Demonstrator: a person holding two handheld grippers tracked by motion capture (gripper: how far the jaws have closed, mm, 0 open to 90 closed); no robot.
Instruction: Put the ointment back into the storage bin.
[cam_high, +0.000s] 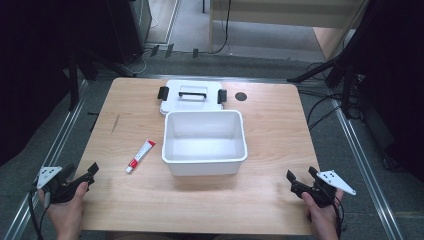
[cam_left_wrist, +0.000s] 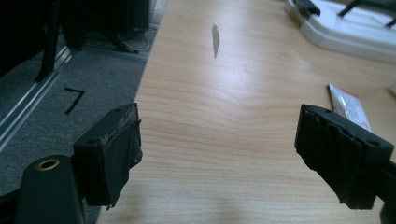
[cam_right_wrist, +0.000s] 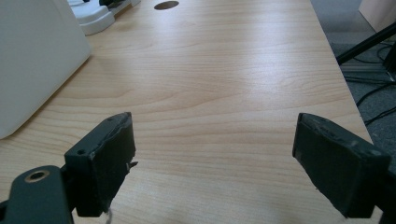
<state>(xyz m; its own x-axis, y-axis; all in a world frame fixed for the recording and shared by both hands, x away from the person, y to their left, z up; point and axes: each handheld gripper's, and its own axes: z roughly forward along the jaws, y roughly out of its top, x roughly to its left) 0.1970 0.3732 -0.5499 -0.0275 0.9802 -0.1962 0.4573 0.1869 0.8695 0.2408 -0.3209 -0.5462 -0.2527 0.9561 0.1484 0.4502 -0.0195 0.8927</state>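
An empty white plastic box (cam_high: 204, 142) stands in the middle of the wooden table (cam_high: 260, 195). Behind it lies its white lid (cam_high: 191, 95) with a black handle and black side clips. A small red and white tube (cam_high: 140, 156) lies to the left of the box; its end (cam_left_wrist: 348, 106) appears in the left gripper view. My left gripper (cam_high: 84, 176) rests at the table's near left corner, open and holding nothing. My right gripper (cam_high: 300, 179) sits at the near right, open with bare wood between its jaws. The box wall (cam_right_wrist: 32, 60) stands to its left.
A dark round hole (cam_high: 241, 96) marks the table top right of the lid. A grey scuff (cam_left_wrist: 215, 39) lies on the wood at the far left. Metal rails, cables and black stands surround the table on the grey floor.
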